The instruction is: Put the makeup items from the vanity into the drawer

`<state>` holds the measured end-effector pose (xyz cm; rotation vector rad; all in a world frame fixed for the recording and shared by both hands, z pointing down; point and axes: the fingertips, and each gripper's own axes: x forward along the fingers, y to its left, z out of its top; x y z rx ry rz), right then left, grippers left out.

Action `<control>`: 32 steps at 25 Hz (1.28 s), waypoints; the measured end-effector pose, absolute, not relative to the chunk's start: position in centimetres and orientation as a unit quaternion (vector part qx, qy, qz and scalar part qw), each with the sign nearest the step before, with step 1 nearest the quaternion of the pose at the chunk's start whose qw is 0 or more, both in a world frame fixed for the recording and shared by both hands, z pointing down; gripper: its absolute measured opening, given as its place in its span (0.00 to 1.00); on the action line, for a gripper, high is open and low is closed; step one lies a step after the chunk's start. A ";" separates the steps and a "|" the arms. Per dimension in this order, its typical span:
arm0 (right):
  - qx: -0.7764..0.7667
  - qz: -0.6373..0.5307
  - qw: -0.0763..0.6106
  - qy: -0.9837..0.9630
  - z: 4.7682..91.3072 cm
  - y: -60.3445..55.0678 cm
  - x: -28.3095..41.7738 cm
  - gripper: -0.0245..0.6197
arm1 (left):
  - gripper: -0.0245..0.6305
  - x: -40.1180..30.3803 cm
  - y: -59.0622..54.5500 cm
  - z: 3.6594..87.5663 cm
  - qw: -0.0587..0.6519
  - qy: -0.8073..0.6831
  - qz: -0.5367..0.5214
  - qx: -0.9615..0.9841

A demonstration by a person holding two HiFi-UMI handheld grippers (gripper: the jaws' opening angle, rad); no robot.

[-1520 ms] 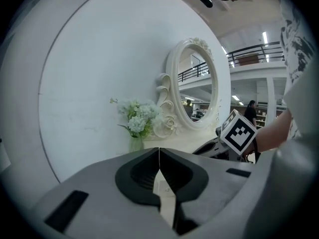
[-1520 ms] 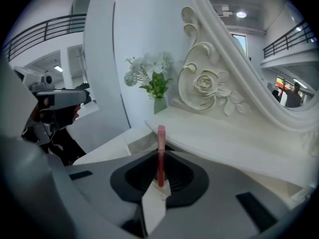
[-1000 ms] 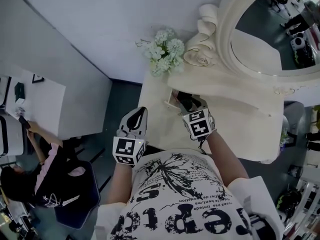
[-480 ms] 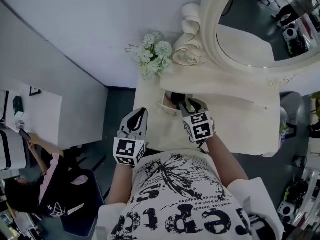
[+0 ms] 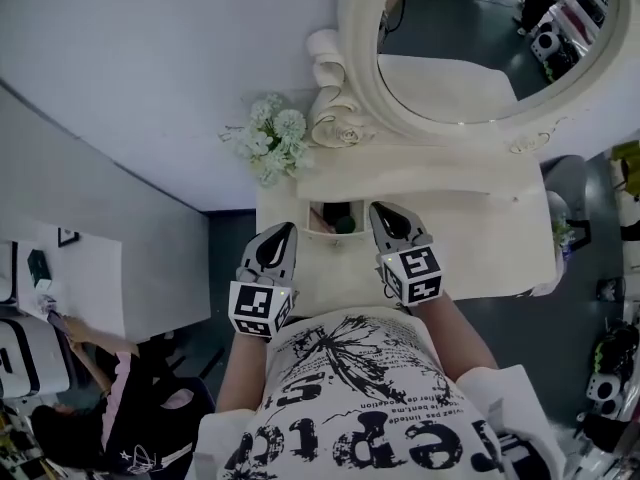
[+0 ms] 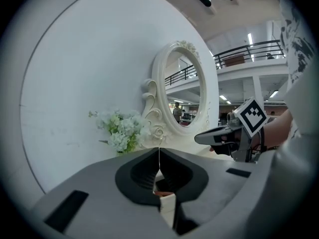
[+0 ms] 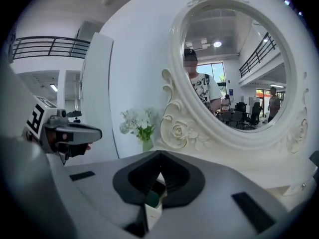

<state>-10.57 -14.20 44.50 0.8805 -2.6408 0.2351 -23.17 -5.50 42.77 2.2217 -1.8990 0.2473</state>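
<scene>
Staged bedroom corner inside a big open office hall: white vanity (image 5: 470,238), oval mirror (image 5: 480,28), partition wall (image 5: 150,68); mezzanine railings (image 6: 249,51), strip lights (image 6: 250,38), desk (image 5: 60,268).

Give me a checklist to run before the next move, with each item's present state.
1. Right gripper carries nothing: ok. Its jaws have just closed, tips together, nothing between them.
2. Left gripper carries nothing: ok. Jaws together, nothing between them.
3. Drawer open: ok. Dark items lie inside.
4. Grippers clear of the drawer opening: ok. In the head view one tip is on each side of it, neither over it.
5. No makeup left on the vanity top: cannot tell. The bare part shows none, but the grippers cover some of it.
</scene>
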 end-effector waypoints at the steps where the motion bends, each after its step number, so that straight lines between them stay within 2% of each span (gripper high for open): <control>1: 0.316 0.083 0.161 -0.931 43.8 -14.2 -10.2 0.07 | 0.07 -23.0 -5.8 42.4 0.101 -0.640 0.082 0.757; 8: 0.344 0.078 0.116 -0.928 41.7 -14.2 -7.9 0.06 | 0.07 -22.2 -7.4 40.6 0.078 -0.618 0.083 0.778; 32: 0.355 0.069 0.110 -0.926 41.5 -14.2 -7.2 0.06 | 0.07 -21.2 -7.8 39.6 0.061 -0.612 0.085 0.784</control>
